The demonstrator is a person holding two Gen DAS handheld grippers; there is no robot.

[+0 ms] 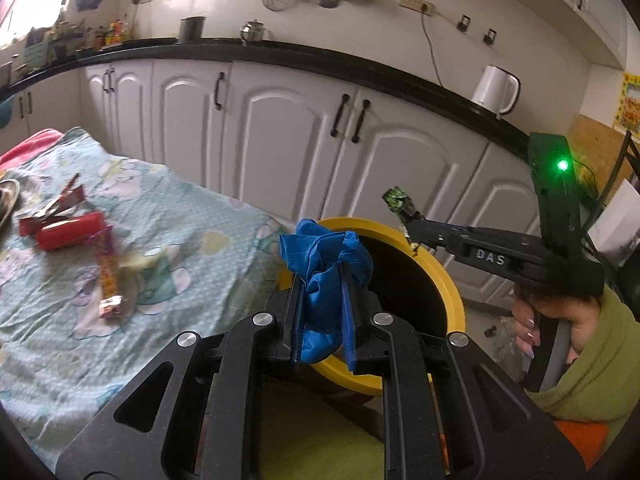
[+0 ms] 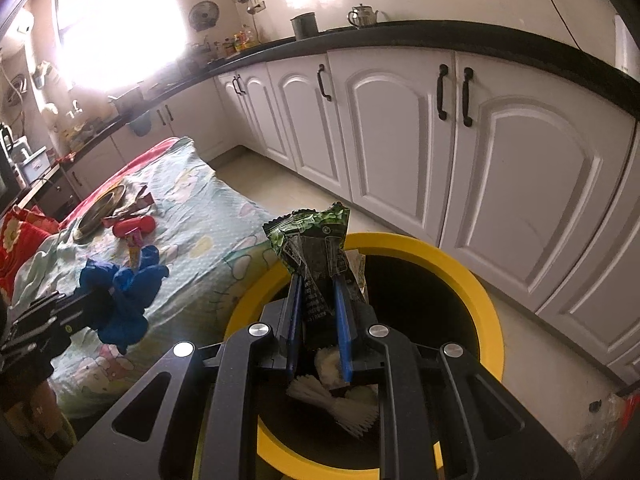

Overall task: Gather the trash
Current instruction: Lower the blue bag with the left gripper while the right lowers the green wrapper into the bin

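- While both tongs hung over the yellow-rimmed bin (image 2: 476, 280), each was clamped on a piece of trash: the left tongs (image 1: 322, 280) gripped a crumpled blue glove (image 1: 320, 256), and the right tongs (image 2: 316, 280) gripped a green snack wrapper (image 2: 310, 236).
- In the left wrist view the glove sat at the bin's near rim, lower centre of the frame, with much of its bulk appearing to lie over the rim and not over the dark opening. Released there, it could well have draped on the rim or slid down outside.
- Limp glove material was bunched around both fingers of the left tongs, so it might have clung to a pad when they opened and not dropped at all.
- The wrapper, in the centre of the right wrist view, stood up out of the right tongs above the opening. Being light and stiff, it could have fluttered sideways or caught on a finger.
- Both tongs crowded one opening, so they risked knocking together, or nudging the bin, if moved together.
- White trash (image 2: 340, 400) already lay inside the bin, at lower centre.
- More remained on the patterned bedspread (image 1: 180, 216), left of the frame: a red can (image 1: 70, 232), a long candy wrapper (image 1: 108, 276) and torn red wrappers (image 1: 60, 204) near a metal plate (image 2: 100, 208). A careless sweep could have pushed these off the edge.
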